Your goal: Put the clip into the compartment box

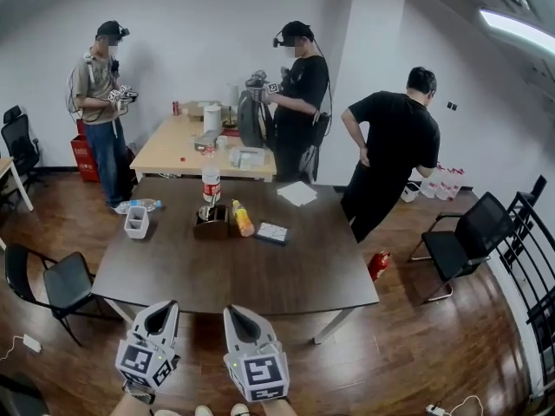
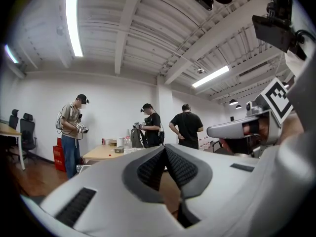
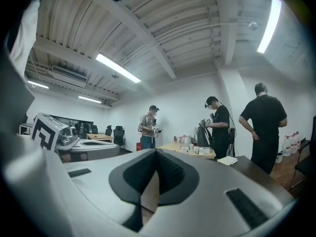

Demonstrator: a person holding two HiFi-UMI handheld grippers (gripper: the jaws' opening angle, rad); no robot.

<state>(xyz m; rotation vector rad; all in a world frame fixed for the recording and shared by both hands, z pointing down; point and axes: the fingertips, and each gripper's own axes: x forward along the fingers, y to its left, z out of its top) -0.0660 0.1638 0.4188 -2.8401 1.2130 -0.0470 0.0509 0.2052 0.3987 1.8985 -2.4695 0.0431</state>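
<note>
While both hand-held grippers are held level just short of the near edge of the dark brown rectangular table point(image 1: 260, 276), the following is recorded.

Left gripper point(image 1: 159, 314), white with a marker cube: jaws are brought together at the tips point(image 2: 165, 151), nothing is held between them, and only the table's brown surface is seen through the gap behind the pads.

Right gripper point(image 1: 239, 317), same make, just beside the left: jaws are likewise closed tip to tip point(image 3: 156, 154) and nothing is carried.

Flat dark box with pale cells in its top point(image 1: 271, 232): laid near the table's middle, well apart from both grippers.

Clip: too small to be made out on the table in any view.

Brown holder point(image 1: 212, 222): set on the table to the left of the flat box. Clear bottle with a red label point(image 1: 211, 183): stood at the holder's far side. Yellow-orange bottle point(image 1: 244, 219): laid tilted between the holder and the flat box.

White open-topped container point(image 1: 136, 222): placed at the table's left edge.

White sheet of paper point(image 1: 297, 193): laid near the table's far edge.

Red fire extinguisher point(image 1: 378, 265): on the wooden floor beside the table's right edge.

Three standing persons are seen beyond the table's far edge.
</note>
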